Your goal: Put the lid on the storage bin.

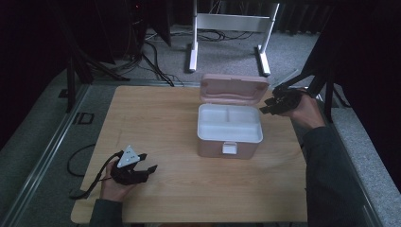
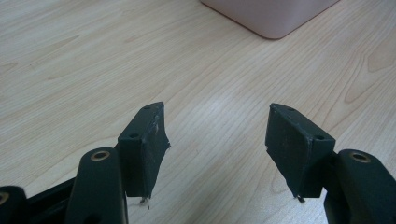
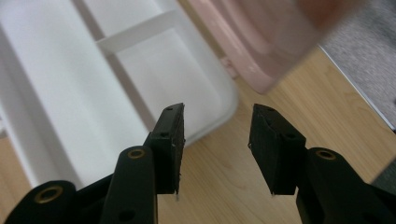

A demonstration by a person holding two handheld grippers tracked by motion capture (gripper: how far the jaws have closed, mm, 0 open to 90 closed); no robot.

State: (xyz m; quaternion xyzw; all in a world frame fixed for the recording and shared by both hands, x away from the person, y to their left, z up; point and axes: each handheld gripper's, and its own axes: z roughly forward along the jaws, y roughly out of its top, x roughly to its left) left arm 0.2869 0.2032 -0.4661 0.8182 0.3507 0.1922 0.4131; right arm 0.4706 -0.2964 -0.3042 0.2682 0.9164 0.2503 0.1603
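From the high view, the pale pink plastic box with a white inner tray (image 1: 229, 130) sat slightly right of the middle of the light wooden table (image 1: 156, 113), its hinged pink lid (image 1: 233, 88) standing open toward the far edge. The right gripper (image 1: 265, 107) hovered just beside the box's far right corner, close to the lid's end, while the left gripper (image 1: 147, 163) rested low near the table's near left corner, well apart from the box. In the left gripper view, that gripper's jaws stood wide apart over bare wood with nothing between them, and a rounded corner of the box (image 2: 273, 16) lay far ahead; a sudden sweep from there could shove the light box rather than steady it. In the right gripper view, the jaws were parted and empty, aimed at the gap between the tray's white rim (image 3: 219, 116) and the lid's pink edge (image 3: 261, 51), which was blurred, so how near it lay was hard to judge. If the right gripper closed on the lid off-centre, it would likely slip, or the unsupported box might tip or slide toward the table's right edge; pushing the lid down fast could catch a jaw against the rim.
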